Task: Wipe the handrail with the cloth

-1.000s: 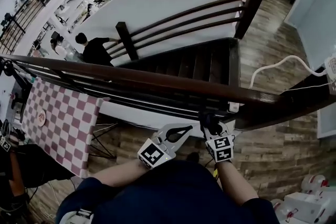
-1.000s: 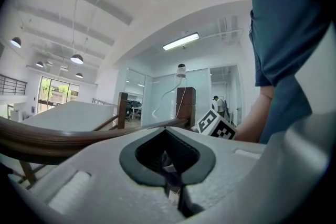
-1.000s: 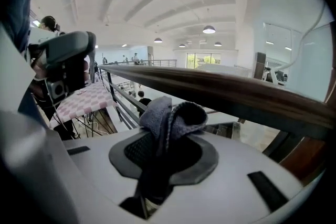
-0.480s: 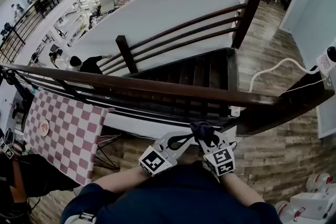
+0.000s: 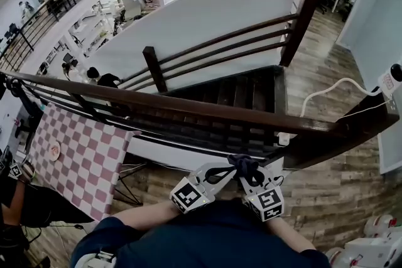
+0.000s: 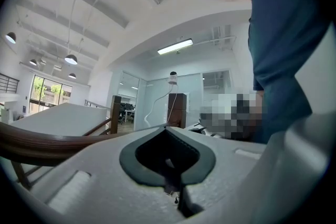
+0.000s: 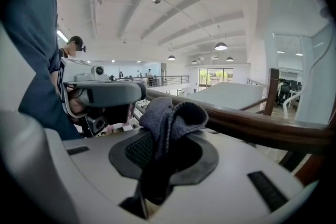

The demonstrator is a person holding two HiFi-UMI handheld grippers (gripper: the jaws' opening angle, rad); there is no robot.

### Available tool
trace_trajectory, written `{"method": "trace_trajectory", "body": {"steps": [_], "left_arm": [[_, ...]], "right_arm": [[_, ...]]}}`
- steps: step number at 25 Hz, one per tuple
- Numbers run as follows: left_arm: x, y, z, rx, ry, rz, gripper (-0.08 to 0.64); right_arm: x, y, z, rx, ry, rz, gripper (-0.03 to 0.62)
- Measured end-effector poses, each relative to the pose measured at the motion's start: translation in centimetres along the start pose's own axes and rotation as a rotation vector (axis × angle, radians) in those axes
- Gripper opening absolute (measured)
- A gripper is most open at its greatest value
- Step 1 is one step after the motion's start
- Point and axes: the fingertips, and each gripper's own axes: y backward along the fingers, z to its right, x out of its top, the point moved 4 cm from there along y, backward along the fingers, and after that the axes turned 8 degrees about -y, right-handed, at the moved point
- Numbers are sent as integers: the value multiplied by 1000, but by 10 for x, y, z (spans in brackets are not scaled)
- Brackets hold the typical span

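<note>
One staircase (image 5: 242,92) dropped beyond one dark handrail (image 5: 188,105), with a checked worktop (image 5: 75,154) below it at left. Two tongs hung near the rail: left tongs (image 5: 227,170) closed on nothing, right tongs (image 5: 248,174) clamped on one dark cloth (image 5: 245,163), clear of the rail

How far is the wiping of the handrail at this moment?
Done: the cloth is clamped in the right gripper, bunched up past its jaws. In hand: it is held near the dark wooden handrail but appears not to touch it. The left gripper is shut on nothing. Left: press the cloth on the rail and wipe along it. Nothing shows which part, if any, was wiped.
</note>
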Motion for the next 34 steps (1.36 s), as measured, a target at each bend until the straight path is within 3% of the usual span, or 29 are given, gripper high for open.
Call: {"method": "trace_trajectory", "body": {"steps": [34], "left_arm": [[-2, -7, -8, -2, -14, -22, -4]], "right_arm": [[-4, -13, 8, 41, 10, -14, 91]]}}
